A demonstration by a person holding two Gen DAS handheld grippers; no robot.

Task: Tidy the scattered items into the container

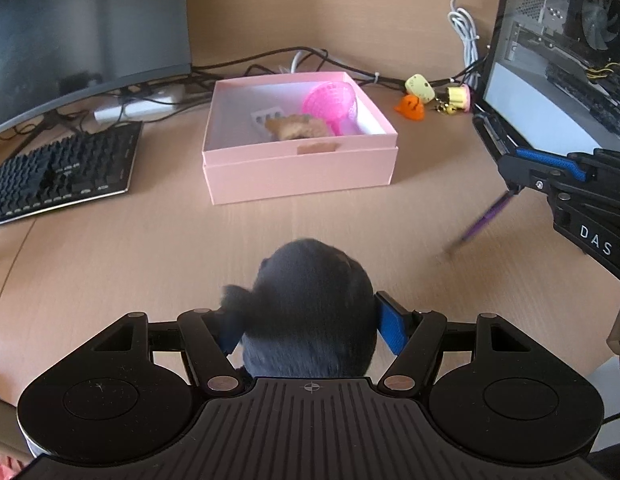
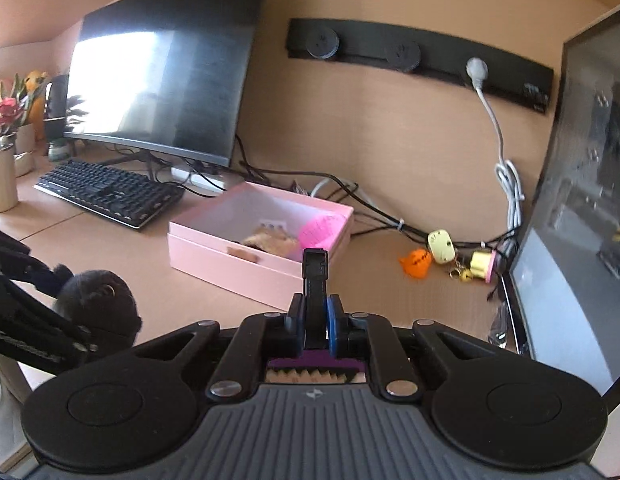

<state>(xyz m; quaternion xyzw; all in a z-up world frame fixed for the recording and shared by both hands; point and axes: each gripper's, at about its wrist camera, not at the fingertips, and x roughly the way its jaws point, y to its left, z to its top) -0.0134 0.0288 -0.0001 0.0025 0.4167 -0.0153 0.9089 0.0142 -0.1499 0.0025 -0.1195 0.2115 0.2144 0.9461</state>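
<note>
My left gripper (image 1: 305, 326) is shut on a black fluffy plush toy (image 1: 314, 312), held over the desk in front of the pink box (image 1: 299, 176). The toy also shows in the right wrist view (image 2: 97, 304). My right gripper (image 2: 316, 320) is shut on a thin black and purple tool (image 2: 314, 280); its purple end hangs down in the left wrist view (image 1: 486, 218). The pink box (image 2: 229, 264) holds a pink mesh basket (image 1: 330, 102), a brown plush (image 1: 295, 128) and a small grey tray (image 1: 267, 116).
An orange toy (image 1: 410, 107), a yellow-green charm (image 1: 420, 88) and a yellow-pink keychain (image 1: 458, 98) lie to the right of the box. A keyboard (image 1: 57, 172) and monitor (image 1: 81, 32) are left. A PC case (image 1: 562, 52) stands right. Cables (image 1: 269, 64) run behind the box.
</note>
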